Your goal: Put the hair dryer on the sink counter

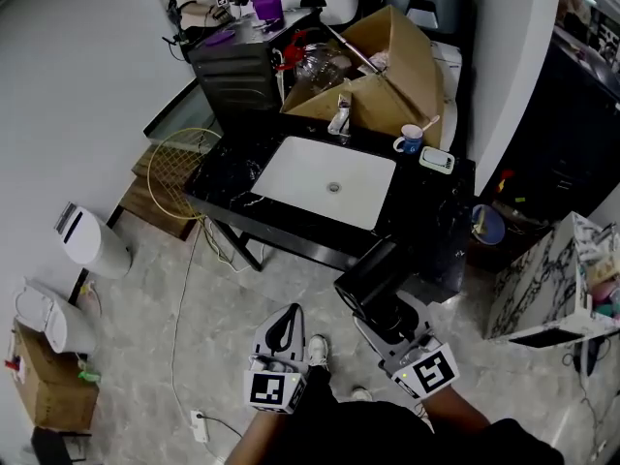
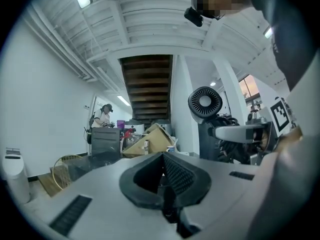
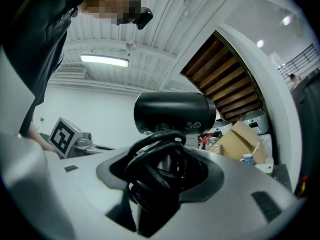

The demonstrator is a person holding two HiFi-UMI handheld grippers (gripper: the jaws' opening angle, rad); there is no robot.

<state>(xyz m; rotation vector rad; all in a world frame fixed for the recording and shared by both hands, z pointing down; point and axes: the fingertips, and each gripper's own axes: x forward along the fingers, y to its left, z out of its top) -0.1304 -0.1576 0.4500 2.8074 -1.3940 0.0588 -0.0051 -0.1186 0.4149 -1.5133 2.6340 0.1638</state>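
The right tongs [image 3: 160, 180] are clamped on the handle of the black hair dryer [image 3: 175, 113], with its coiled cord [image 3: 150, 170] bunched between the jaws. The dryer hangs over the floor, just short of the near edge of the black sink bench [image 1: 426, 201]. The left tongs [image 2: 165, 176] are closed and empty. The dryer looks like rigid, smooth plastic, light but top-heavy at the barrel. The handle is the sound hold, though the springy cord loops could let it slip or twist.

My hair dryer [image 1: 373, 284] sits at 1 o'clock, just before the sink counter [image 1: 426, 206]; mug [image 1: 411, 141] at the basin's [image 1: 300, 174] 2, cardboard box [image 1: 407, 58] behind.
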